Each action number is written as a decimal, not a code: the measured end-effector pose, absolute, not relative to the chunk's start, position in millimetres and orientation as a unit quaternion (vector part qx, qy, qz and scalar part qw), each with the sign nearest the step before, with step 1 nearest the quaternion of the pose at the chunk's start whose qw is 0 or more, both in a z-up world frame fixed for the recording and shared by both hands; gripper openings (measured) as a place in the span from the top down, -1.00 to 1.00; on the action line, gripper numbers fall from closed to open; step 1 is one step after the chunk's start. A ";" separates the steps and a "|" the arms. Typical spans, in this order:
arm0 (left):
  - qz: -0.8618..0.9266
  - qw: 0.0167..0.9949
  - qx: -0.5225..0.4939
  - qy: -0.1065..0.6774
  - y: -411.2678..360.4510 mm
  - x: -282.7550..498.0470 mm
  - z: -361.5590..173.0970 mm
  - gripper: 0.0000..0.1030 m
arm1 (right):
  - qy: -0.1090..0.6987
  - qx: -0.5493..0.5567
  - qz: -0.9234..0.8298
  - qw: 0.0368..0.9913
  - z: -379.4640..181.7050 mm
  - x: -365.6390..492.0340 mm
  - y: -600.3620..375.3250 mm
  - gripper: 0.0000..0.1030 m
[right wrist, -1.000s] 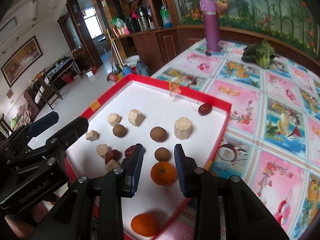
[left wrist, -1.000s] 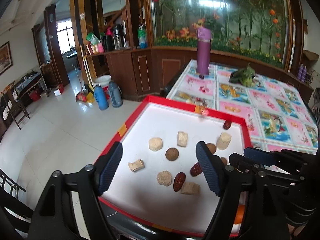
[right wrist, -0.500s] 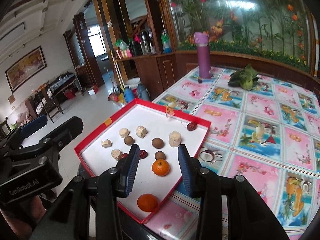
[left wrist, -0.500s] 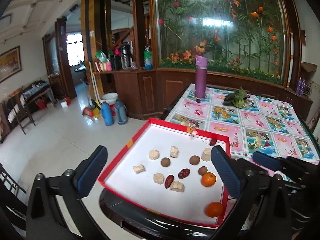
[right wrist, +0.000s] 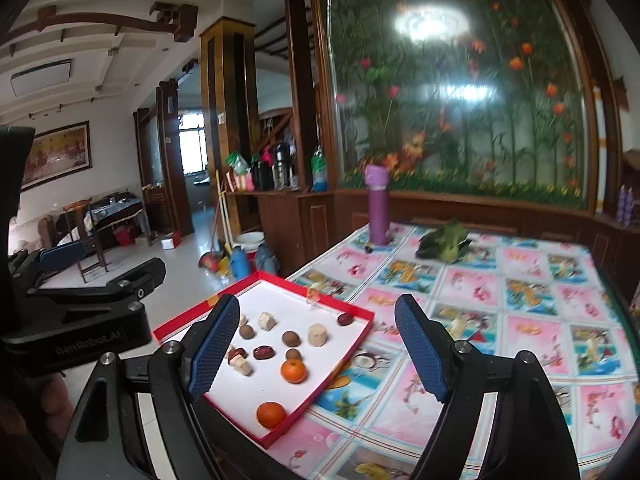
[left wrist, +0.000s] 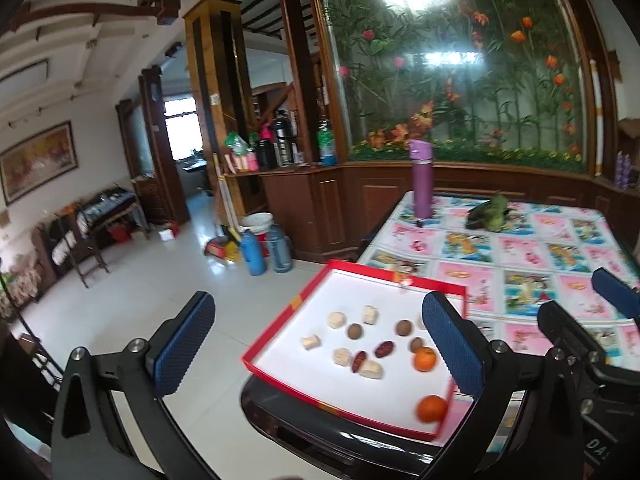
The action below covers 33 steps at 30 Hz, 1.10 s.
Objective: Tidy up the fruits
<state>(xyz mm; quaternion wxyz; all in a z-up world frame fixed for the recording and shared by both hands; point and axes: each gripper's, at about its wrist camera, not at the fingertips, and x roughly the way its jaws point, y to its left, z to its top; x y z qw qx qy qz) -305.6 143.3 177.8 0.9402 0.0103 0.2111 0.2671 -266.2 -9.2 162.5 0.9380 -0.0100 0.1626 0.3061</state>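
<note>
A red-rimmed white tray (left wrist: 304, 294) (right wrist: 362, 312) lies on the table's near left corner. In it are two oranges (left wrist: 431, 408) (right wrist: 271, 414), several brown round fruits (left wrist: 403, 327), red dates (right wrist: 263, 352) and pale beige chunks (right wrist: 317, 335). My left gripper (left wrist: 318, 356) hangs open, high and back from the tray, nothing between its blue pads. My right gripper (right wrist: 316, 350) is open too, also raised above the tray's right side and holding nothing.
The table has a colourful picture cloth (right wrist: 520, 320). A purple flask (left wrist: 423, 184) and a bunch of green leaves (left wrist: 490, 218) stand at its far end. Blue bottles (left wrist: 252, 254) sit on the tiled floor to the left; a wooden counter runs behind.
Both grippers have pulled up and back from the tray and opened wider. The oranges stay in the tray where they lay.
</note>
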 end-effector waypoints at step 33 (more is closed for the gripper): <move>0.285 0.945 -0.005 0.158 130.0 -389.8 204.8 -1.00 | 0.118 0.006 0.297 0.948 168.2 -330.6 -32.1 -0.99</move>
